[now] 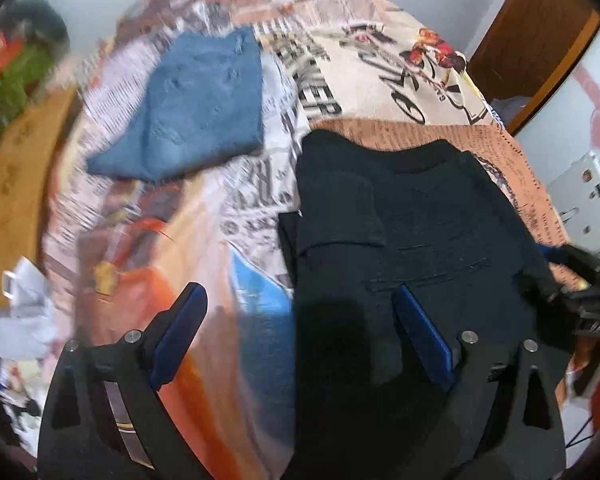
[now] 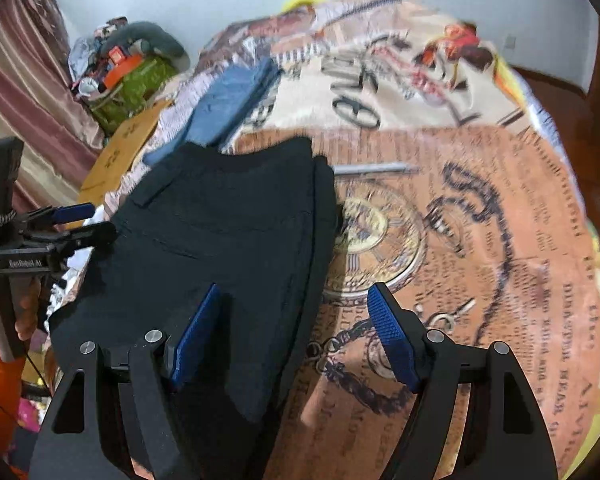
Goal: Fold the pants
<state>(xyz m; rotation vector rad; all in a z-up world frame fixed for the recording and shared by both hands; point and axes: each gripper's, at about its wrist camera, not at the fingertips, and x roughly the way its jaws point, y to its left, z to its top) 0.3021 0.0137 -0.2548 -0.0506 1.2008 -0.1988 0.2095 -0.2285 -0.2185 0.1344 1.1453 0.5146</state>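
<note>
Black pants (image 1: 412, 216) lie flat on a printed bedspread (image 1: 204, 216), folded lengthwise, with a pocket flap near their left side. My left gripper (image 1: 300, 300) hangs open above the pants' left edge, one blue pad over the bedspread and the other over the black cloth, nothing between them. My right gripper (image 2: 296, 300) is open above the right edge of the black pants (image 2: 228, 232), its left pad over the cloth and its right pad over the bedspread (image 2: 480, 240). The left gripper (image 2: 88, 222) also shows at the pants' far left side.
Folded blue jeans (image 1: 196, 112) lie on the bed beyond the black pants. A grey pen-like rod (image 2: 374, 168) rests on the bedspread right of the pants. A cluttered pile (image 2: 132, 68) and a striped curtain (image 2: 28, 92) stand at the left. A wooden door (image 1: 532, 36) is at the right.
</note>
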